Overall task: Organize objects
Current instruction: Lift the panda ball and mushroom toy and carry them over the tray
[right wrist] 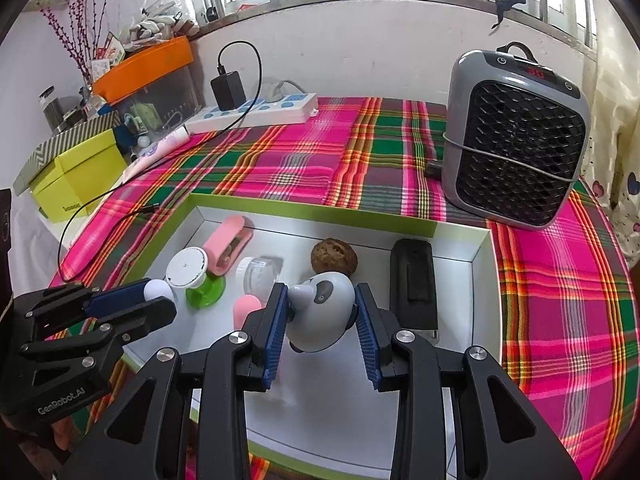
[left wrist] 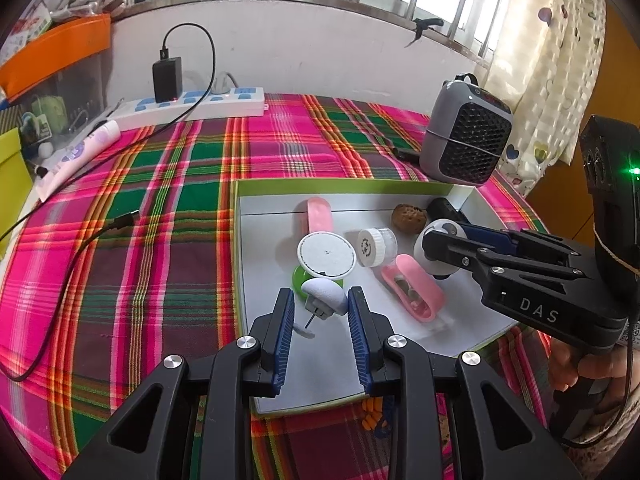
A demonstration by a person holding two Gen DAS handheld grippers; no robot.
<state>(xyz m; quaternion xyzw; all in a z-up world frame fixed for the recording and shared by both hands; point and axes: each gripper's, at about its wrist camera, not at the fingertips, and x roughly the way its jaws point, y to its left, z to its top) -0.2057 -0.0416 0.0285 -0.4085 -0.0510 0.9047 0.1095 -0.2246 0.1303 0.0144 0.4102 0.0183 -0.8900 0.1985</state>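
My left gripper (left wrist: pixel 322 300) is shut on a small white dome-headed pin (left wrist: pixel 326 294), held just above the floor of the white, green-rimmed box (left wrist: pixel 344 186). My right gripper (right wrist: pixel 320 300) is shut on a round grey-and-white panda toy (right wrist: pixel 320 316) over the same box (right wrist: pixel 312 208), to the right of the left gripper (right wrist: pixel 160 298). In the box lie two pink clips (left wrist: pixel 320 212) (left wrist: pixel 416 292), a white disc on a green base (left wrist: pixel 326 254), a clear jar with a white lid (left wrist: pixel 374 246), a walnut (left wrist: pixel 408 218) and a black block (right wrist: pixel 414 276).
A grey fan heater (right wrist: pixel 516 140) stands on the plaid cloth behind the box at right. A power strip (left wrist: pixel 192 106) with a black charger lies along the back wall, and its cable trails over the cloth at left. A yellow box (right wrist: pixel 76 176) sits at far left.
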